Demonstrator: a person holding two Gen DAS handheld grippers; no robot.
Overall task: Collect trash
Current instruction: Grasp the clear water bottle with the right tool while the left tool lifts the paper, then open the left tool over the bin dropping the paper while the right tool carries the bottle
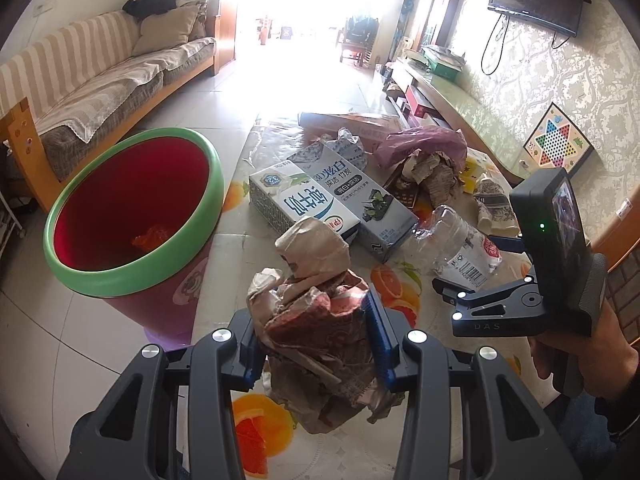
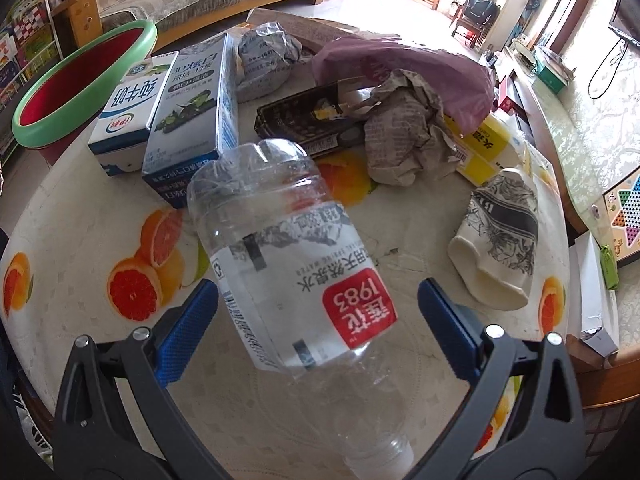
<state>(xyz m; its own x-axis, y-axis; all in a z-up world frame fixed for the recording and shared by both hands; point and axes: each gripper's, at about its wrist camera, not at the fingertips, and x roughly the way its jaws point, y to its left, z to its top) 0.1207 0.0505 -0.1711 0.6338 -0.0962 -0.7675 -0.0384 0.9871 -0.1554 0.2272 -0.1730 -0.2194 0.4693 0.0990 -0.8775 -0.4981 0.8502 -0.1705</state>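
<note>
Crumpled paper wad [image 1: 316, 320] is pinched in my left hand-held gripper [image 1: 314, 344], lifted off the tabletop [image 1: 420, 420] for the green-rimmed bin [image 1: 132, 216] alongside; right hand-held gripper [image 2: 318, 312] gapes wide around the lying plastic bottle [image 2: 288, 264], not yet gripping.

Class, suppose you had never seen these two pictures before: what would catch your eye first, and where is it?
First, the crumpled paper wad clamped in the left tool, close to the camera, with the red bin with its green rim standing on the floor beside the table. Next, the clear plastic bottle lying on the fruit-print tablecloth between the open blue pads of the right tool. Behind it lie cartons and crumpled papers.
</note>
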